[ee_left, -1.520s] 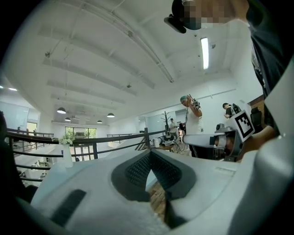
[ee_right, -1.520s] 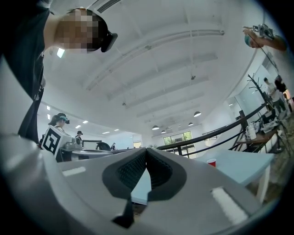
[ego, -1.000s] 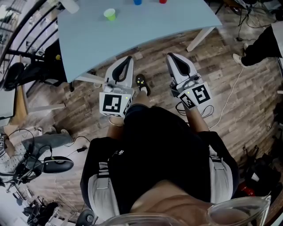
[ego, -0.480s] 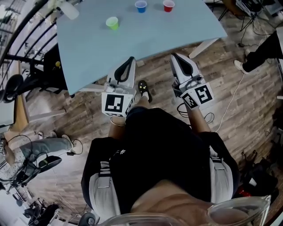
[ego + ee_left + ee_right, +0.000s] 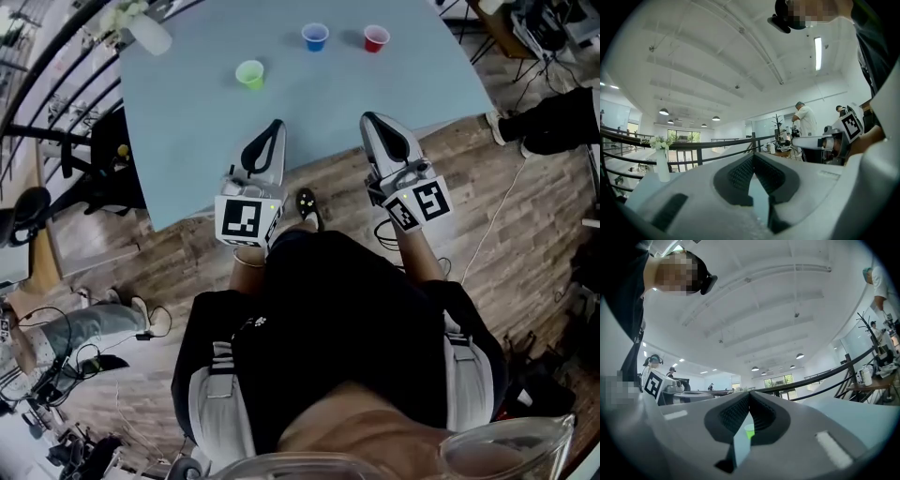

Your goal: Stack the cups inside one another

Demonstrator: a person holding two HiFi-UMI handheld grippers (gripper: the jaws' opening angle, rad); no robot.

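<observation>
Facing: both grippers are held about level at the near edge of the table (image 5: 187,141), and they are pointed across it toward three cups
Left gripper (image 5: 273,129): its jaws are seen closed tip to tip in the left gripper view, and nothing is held between them
Right gripper (image 5: 369,122): its jaws are likewise pressed together and empty
Green cup (image 5: 250,74): it is stood upright, mouth up, on the table ahead of the left gripper and a little to that gripper's left; it is also glimpsed through the slit under the right gripper's pads
Blue cup (image 5: 315,37): it is set farther back, between the lines along which the two grippers point
Red cup (image 5: 375,38): it is placed near the blue cup, almost straight ahead of the right gripper and well apart from it
Nearer hand: the green cup is judged closest to the left gripper, the red cup to the right one
Long axis: all three cups are stood vertical, so a level side approach is judged suitable
Coming move: the jaws are judged to need opening before any cup can be taken
</observation>
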